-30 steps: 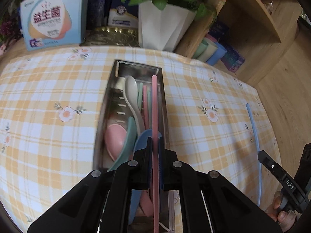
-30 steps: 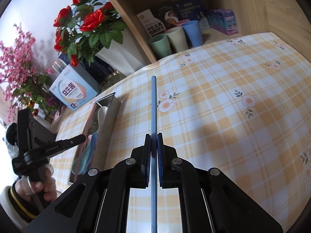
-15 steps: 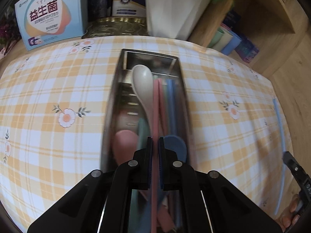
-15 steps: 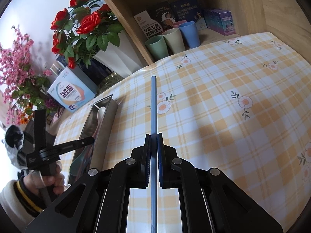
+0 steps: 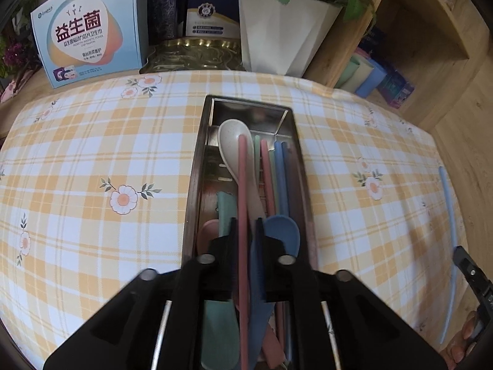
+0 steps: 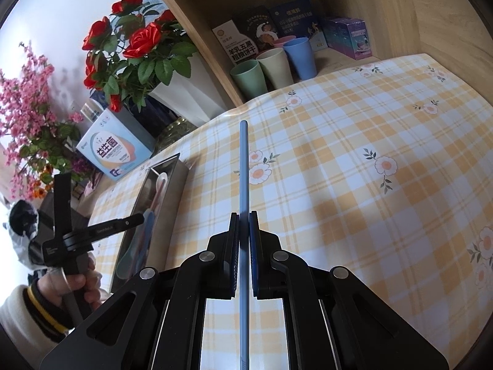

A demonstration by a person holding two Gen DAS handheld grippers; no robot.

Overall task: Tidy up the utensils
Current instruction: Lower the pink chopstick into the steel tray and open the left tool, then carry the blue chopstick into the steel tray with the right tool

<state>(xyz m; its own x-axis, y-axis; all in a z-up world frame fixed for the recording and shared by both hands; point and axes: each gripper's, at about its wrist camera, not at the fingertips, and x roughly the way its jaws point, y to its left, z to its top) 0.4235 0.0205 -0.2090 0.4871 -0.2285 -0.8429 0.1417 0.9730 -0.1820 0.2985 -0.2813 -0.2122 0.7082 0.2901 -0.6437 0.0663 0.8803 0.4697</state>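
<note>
Over the steel utensil tray (image 5: 197,185), the left gripper (image 5: 246,231) is opening its jaws around a pink chopstick (image 5: 242,191) that lies in the tray, pointing to twelve o'clock beside a cream spoon (image 5: 229,141). At six o'clock in the right wrist view, the right gripper (image 6: 243,228) pinches a blue chopstick (image 6: 244,166) above the checked tablecloth (image 6: 354,200), tray at nine o'clock. The chopstick looks light, stiff and slippery; a mid-shaft grip seems best.

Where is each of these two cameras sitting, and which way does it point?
Left wrist: on the left gripper, looking down into the metal tray; its jaws are opening around a pink chopstick.
Right wrist: on the right gripper, facing across the tablecloth, clamping a blue chopstick; a hand shows.
Shared: tray, blue chopstick, white vase.
</note>
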